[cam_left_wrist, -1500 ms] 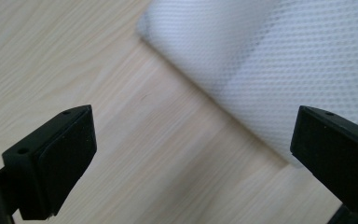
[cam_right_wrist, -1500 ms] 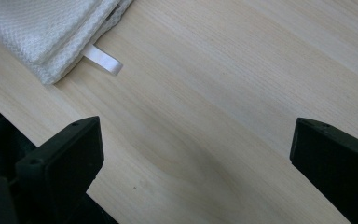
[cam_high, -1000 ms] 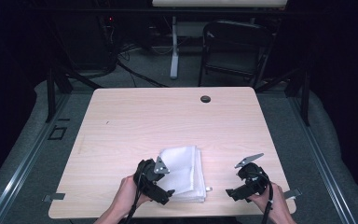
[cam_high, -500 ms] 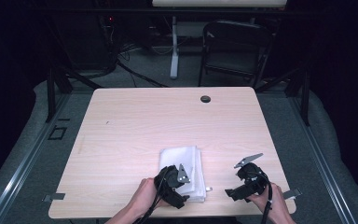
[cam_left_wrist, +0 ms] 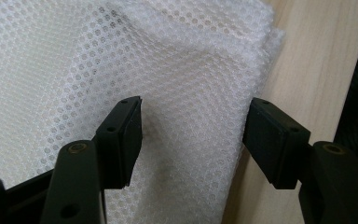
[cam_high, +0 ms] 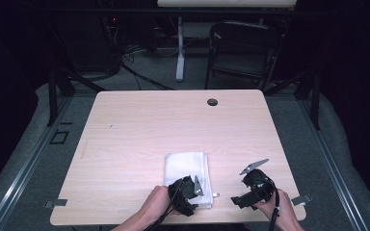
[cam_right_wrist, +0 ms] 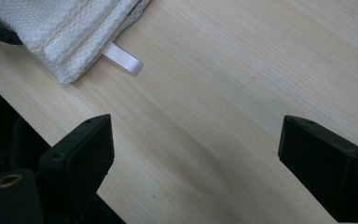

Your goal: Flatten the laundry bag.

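A folded white waffle-weave towel (cam_high: 185, 165) lies near the table's front edge. My left gripper (cam_high: 191, 191) is down on its near right corner. In the left gripper view, the jaws have just been closing. They straddle the towel's (cam_left_wrist: 74, 70) folded edge, one pad (cam_left_wrist: 123, 135) on the cloth and the other (cam_left_wrist: 270, 140) beside the edge over wood, with a gap still between them (cam_left_wrist: 196, 135). My right gripper (cam_high: 241, 199) hovers open over bare wood to the right of the towel. Its view shows the towel's corner (cam_right_wrist: 70, 28) and white loop tag (cam_right_wrist: 123, 58) beyond the jaws (cam_right_wrist: 196, 158).
The light wooden table (cam_high: 173, 125) has a round cable hole (cam_high: 212, 102) near its far edge. A dark folding chair (cam_high: 243, 53) and cables stand on the floor behind. The table's front edge runs just under both hands.
My left gripper has moved right and down onto the towel's near right corner, and its jaws have narrowed around the cloth edge. The right gripper has stayed put.
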The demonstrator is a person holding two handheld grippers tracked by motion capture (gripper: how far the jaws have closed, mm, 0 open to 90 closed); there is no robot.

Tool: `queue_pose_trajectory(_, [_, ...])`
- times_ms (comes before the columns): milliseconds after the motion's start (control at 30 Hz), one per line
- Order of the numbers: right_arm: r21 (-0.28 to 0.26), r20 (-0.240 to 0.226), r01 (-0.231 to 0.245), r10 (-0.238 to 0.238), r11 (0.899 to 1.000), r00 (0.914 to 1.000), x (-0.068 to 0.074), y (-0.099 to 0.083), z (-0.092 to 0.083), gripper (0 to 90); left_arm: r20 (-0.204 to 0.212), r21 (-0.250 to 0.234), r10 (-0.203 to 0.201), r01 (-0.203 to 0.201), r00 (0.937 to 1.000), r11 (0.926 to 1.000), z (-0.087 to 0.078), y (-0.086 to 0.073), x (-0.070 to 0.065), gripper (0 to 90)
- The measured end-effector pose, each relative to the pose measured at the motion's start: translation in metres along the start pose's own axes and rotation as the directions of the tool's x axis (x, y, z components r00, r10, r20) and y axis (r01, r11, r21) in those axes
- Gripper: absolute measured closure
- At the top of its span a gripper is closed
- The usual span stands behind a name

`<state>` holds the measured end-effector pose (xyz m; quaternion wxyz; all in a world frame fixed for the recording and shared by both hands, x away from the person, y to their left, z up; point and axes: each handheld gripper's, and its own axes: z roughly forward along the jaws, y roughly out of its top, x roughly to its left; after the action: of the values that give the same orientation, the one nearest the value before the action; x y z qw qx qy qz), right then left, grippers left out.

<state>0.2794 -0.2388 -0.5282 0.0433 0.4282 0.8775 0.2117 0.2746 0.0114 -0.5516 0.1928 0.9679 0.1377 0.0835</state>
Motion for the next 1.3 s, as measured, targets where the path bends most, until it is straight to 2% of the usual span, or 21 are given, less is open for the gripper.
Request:
queue_pose_trajectory(133, [-0.002,-0.010,0.003,-0.003,1.000,0.9999,0.001,0.001,0.002,10.9,0.013,-0.010,0.011,-0.011,0.9999,0.9999,0.001,-0.001,0.001,48.4])
queue_pose_trajectory(167, [0.003,-0.011,0.006,-0.006,1.000,0.9999,0.001,0.001,0.002,11.3,0.014,-0.015,0.019,-0.018,0.9997,0.9997,0.000,-0.001,0.002,48.4])
queue_pose_trajectory(200, [0.005,-0.011,0.012,-0.012,1.000,0.9999,0.002,0.001,0.003,12.8,0.018,-0.015,0.028,-0.027,0.9995,0.9995,0.000,-0.001,0.003,53.8])
queue_pose_trajectory(233, [-0.008,-0.018,0.001,-0.002,1.000,0.9998,0.003,0.001,0.004,13.3,0.029,-0.016,0.044,-0.044,0.9986,0.9989,0.000,-0.002,0.004,54.9])
queue_pose_trajectory(367, [0.016,-0.008,0.024,-0.023,1.000,0.9997,0.004,0.002,0.004,13.7,0.044,-0.023,0.042,-0.041,0.9981,0.9989,0.000,-0.002,0.007,61.5])
queue_pose_trajectory(433, [0.018,-0.022,0.033,-0.033,0.999,0.9992,0.006,0.003,0.005,14.0,0.058,-0.031,0.032,-0.030,0.9978,0.9991,0.000,-0.003,0.010,62.7])
queue_pose_trajectory(467, [0.017,-0.023,0.032,-0.032,0.999,0.9992,0.007,0.004,0.005,14.1,0.077,-0.032,0.016,-0.014,0.9969,0.9994,-0.001,-0.003,0.012,62.5])
queue_pose_trajectory(500, [0.022,-0.015,0.039,-0.039,0.999,0.9991,0.007,0.004,0.005,14.2,0.080,-0.034,0.018,-0.015,0.9966,0.9993,-0.001,-0.003,0.013,62.4])
queue_pose_trajectory(533, [0.010,-0.020,0.031,-0.030,0.999,0.9993,0.008,0.004,0.007,14.3,0.080,-0.034,0.018,-0.015,0.9966,0.9993,-0.001,-0.003,0.013,61.8])
queue_pose_trajectory(600, [0.022,-0.021,0.044,-0.044,0.999,0.9988,0.009,0.005,0.006,14.7,0.084,-0.037,0.017,-0.014,0.9963,0.9992,-0.002,-0.003,0.013,59.4])
queue_pose_trajectory(667, [0.020,-0.023,0.045,-0.045,0.999,0.9987,0.009,0.005,0.006,15.8,0.067,-0.038,0.027,-0.025,0.9974,0.9990,-0.003,-0.003,0.012,58.7])
queue_pose_trajectory(733, [0.013,-0.018,0.040,-0.039,0.999,0.9991,0.010,0.005,0.006,21.8,0.061,-0.035,0.037,-0.035,0.9974,0.9987,-0.003,-0.002,0.010,58.8])
queue_pose_trajectory(800, [-0.009,-0.018,0.034,-0.034,0.999,0.9993,0.013,0.004,0.007,28.6,0.073,-0.040,0.036,-0.034,0.9967,0.9986,-0.003,-0.002,0.011,63.5])
queue_pose_trajectory(900, [0.010,-0.025,0.067,-0.067,0.998,0.9974,0.013,0.006,0.005,33.1,0.093,-0.051,0.019,-0.015,0.9954,0.9986,-0.004,-0.003,0.013,65.9])
queue_pose_trajectory(933, [-0.005,-0.029,0.073,-0.073,0.997,0.9969,0.017,0.006,0.005,40.6,0.110,-0.053,0.000,0.005,0.9940,0.9986,-0.004,-0.004,0.016,68.1])
queue_pose_trajectory(967, [-0.004,-0.031,0.086,-0.086,0.996,0.9958,0.018,0.007,0.005,43.0,0.110,-0.053,0.000,0.005,0.9940,0.9986,-0.004,-0.004,0.016,69.3])
queue_pose_trajectory(1000, [-0.007,-0.031,0.091,-0.091,0.996,0.9954,0.020,0.008,0.006,48.0,0.141,-0.056,-0.021,0.029,0.9898,0.9980,-0.005,-0.005,0.019,71.7])
queue_pose_trajectory(1133, [-0.020,-0.030,0.118,-0.119,0.993,0.9925,0.028,0.012,0.009,64.4,0.139,-0.067,-0.027,0.036,0.9899,0.9971,-0.005,-0.007,0.021,76.6])
queue_pose_trajectory(1200, [-0.020,-0.024,0.142,-0.142,0.990,0.9895,0.032,0.015,0.010,70.8,0.137,-0.068,-0.028,0.037,0.9902,0.9970,-0.004,-0.007,0.021,78.9])
queue_pose_trajectory(1233, [-0.020,-0.024,0.142,-0.142,0.990,0.9895,0.032,0.015,0.010,70.8,0.137,-0.069,-0.027,0.036,0.9903,0.9970,-0.004,-0.007,0.021,78.9])
queue_pose_trajectory(1300, [-0.039,-0.029,0.160,-0.161,0.986,0.9865,0.039,0.018,0.012,80.3,0.139,-0.077,-0.033,0.044,0.9898,0.9960,-0.005,-0.007,0.022,80.9])
